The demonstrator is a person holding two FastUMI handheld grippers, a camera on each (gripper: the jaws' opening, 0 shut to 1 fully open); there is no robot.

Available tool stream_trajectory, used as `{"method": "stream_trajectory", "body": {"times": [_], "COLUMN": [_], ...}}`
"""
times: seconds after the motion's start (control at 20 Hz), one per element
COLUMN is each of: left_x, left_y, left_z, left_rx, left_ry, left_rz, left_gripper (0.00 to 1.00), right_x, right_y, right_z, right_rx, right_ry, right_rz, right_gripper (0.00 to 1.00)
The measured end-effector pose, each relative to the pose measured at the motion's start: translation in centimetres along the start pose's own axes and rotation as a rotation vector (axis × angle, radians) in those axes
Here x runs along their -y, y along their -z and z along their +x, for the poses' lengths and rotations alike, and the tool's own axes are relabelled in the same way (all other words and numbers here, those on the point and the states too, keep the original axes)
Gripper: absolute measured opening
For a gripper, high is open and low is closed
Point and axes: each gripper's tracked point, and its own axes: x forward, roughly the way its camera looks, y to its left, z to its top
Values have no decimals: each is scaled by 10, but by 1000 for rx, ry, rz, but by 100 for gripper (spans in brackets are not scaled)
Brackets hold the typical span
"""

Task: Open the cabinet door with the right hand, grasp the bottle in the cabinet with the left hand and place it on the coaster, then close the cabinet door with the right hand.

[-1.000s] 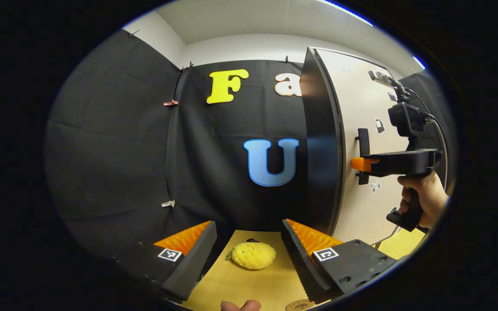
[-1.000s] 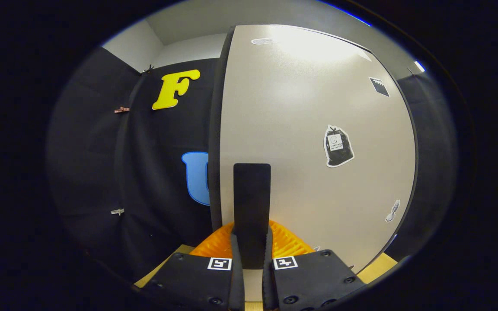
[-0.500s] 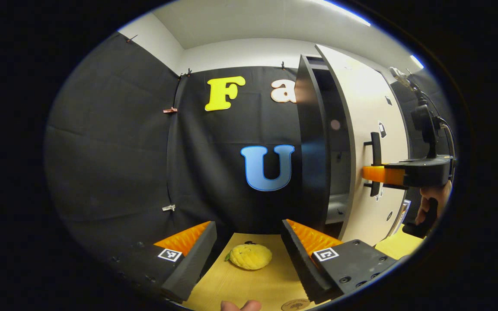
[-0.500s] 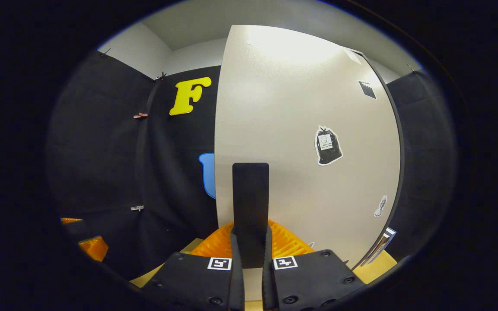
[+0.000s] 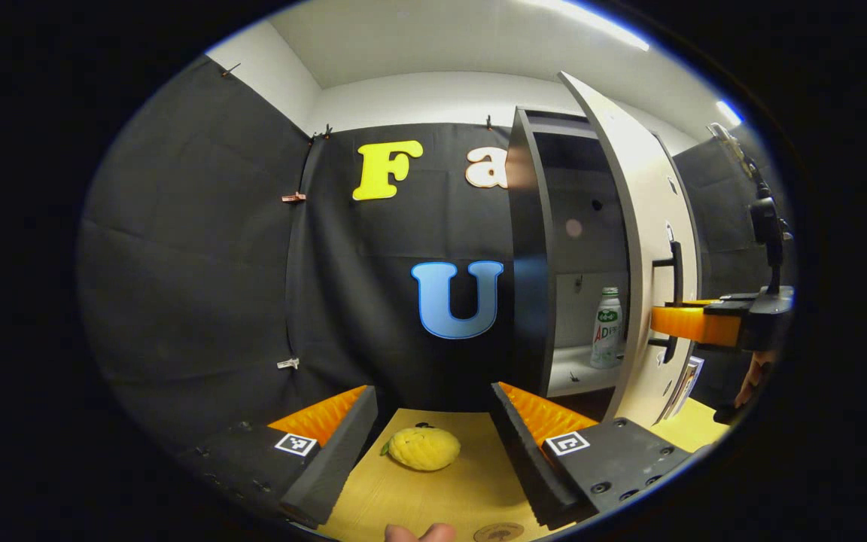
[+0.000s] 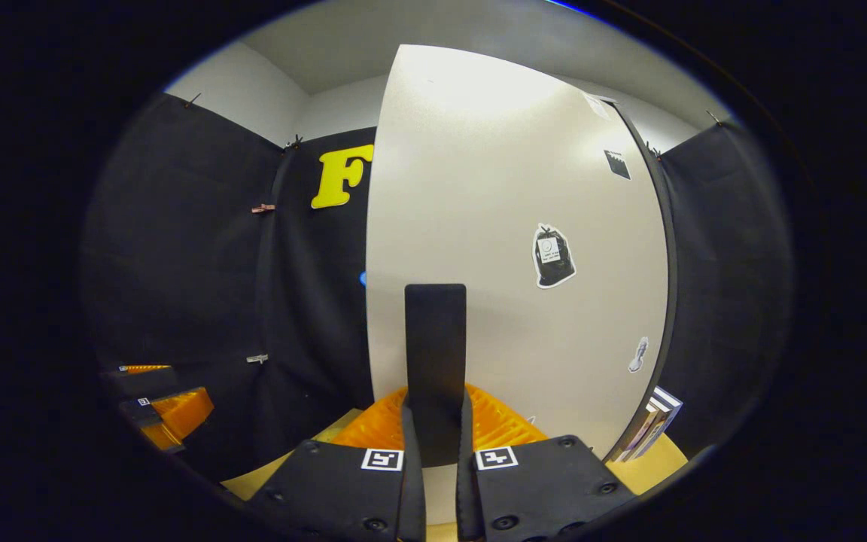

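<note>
In the right gripper view, the right gripper (image 6: pixel 437 444) is clamped on the door handle (image 6: pixel 435 354), a dark upright bar; both fingers press on its lower end from either side. The handle is fixed on the pale cabinet door (image 6: pixel 509 248), which carries a few small stickers. At the far left of this view the left gripper (image 6: pixel 159 410) is seen near the wooden tabletop (image 6: pixel 648 463).

In the left gripper view, the left gripper (image 5: pixel 433 436) has its fingers well apart and holds nothing. Between the fingers, farther off on the tabletop (image 5: pixel 433 497), lies a yellow lemon-like object (image 5: pixel 422 448). A round coaster (image 5: pixel 497 532) shows at the lower edge of the view, just beside the right finger (it is partly cut off).

The cabinet (image 5: pixel 527 256) stands at the right, and its door (image 5: pixel 644 248) is partly open. Through the gap the bottle (image 5: pixel 606 327) is visible, white with a green cap, standing upright on the lower shelf (image 5: pixel 573 376) inside the cabinet. The right gripper (image 5: pixel 693 324) holds the handle (image 5: pixel 676 297) from outside, and a part of the hand (image 5: pixel 749 376) shows below it.
</note>
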Motion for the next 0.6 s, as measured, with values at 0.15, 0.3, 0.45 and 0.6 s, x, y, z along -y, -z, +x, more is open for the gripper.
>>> {"method": "stream_trajectory", "body": {"times": [0.15, 0.3, 0.45, 0.6], "left_x": [5, 12, 24, 35], "left_y": [-6, -6, -8, -10], "left_z": [-1, 0, 2, 3], "left_rx": [13, 15, 16, 20], "left_ry": [9, 22, 48, 67], "left_rz": [13, 16, 10, 9], "left_gripper": [95, 94, 94, 94], "right_x": [8, 18, 28, 39], "right_y": [-1, -3, -4, -5], "right_z": [-18, -38, -53, -67], "right_rx": [0, 2, -7, -15], "right_ry": [-1, 3, 3, 5], "right_rz": [0, 12, 12, 9], "right_gripper": [20, 20, 20, 19]}}
